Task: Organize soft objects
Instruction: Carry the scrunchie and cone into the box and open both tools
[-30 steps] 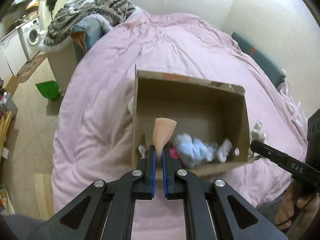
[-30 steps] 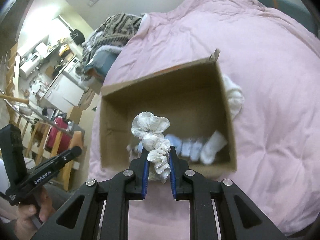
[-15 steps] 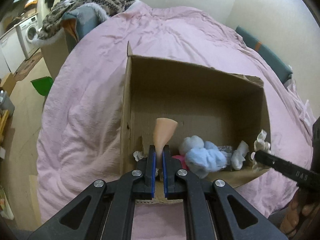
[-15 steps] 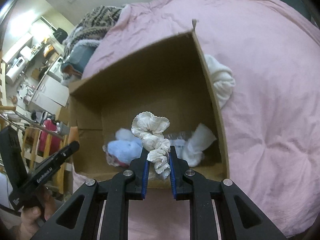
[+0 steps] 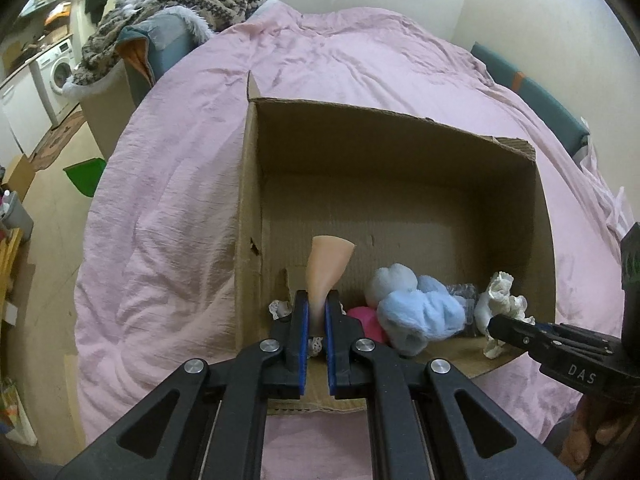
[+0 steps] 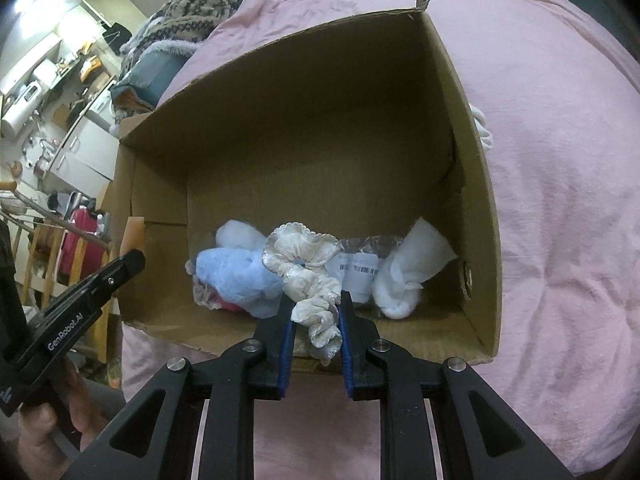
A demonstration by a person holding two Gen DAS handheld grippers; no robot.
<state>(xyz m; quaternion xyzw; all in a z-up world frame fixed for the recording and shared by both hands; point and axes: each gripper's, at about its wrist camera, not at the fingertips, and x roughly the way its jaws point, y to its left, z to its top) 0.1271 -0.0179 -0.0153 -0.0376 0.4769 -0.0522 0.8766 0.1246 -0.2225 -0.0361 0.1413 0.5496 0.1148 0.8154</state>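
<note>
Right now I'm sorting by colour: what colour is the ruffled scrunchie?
Cream-white ruffled fabric scrunchie, clearest in the right wrist view.

one cardboard box (image 6: 476,168), two hand-held grippers (image 5: 316,312) (image 6: 316,312), one blue plush (image 6: 240,280).

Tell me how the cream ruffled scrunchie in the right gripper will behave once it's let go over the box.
The scrunchie is bunched, gathered fabric that bends between the right gripper pads, so it's probably floppy and light. Released, it should drop limply into the cardboard box and settle, not roll or bounce. Fragile seems unlikely.
</note>
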